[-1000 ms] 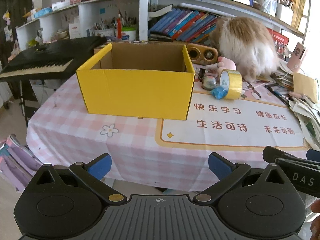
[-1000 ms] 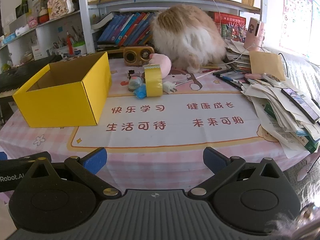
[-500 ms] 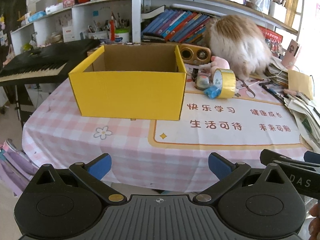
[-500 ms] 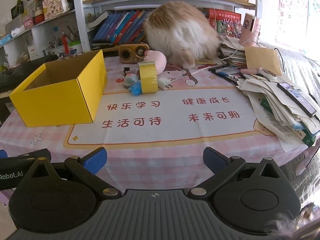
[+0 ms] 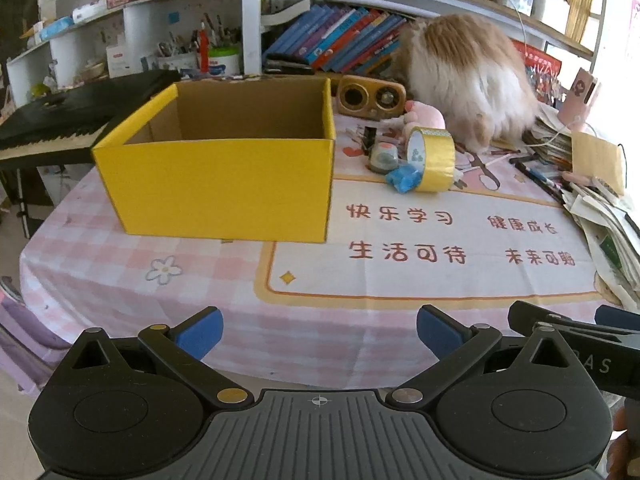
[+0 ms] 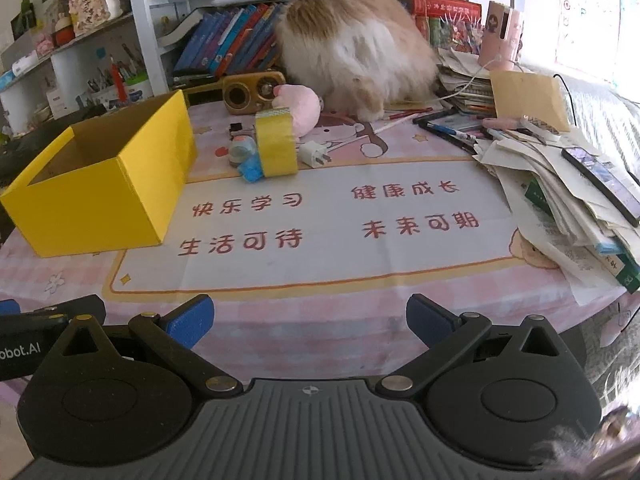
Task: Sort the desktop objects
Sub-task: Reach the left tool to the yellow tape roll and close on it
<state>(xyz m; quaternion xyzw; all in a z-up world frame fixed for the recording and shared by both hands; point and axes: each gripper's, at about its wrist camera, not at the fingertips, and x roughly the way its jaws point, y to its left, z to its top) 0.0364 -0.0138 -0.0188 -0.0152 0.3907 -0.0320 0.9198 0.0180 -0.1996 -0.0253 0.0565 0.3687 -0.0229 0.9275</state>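
Both grippers nearer yellow box [image 5: 216, 184]; empty.

The box [image 5: 216, 184] stands left of the tape roll [image 5: 434, 160], cat [image 5: 468, 76] behind.

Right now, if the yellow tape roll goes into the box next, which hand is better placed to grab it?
Probably the right gripper: the tape roll lies nearly straight ahead of it. For the left gripper, open too, the roll sits off to its right, with the yellow box ahead.
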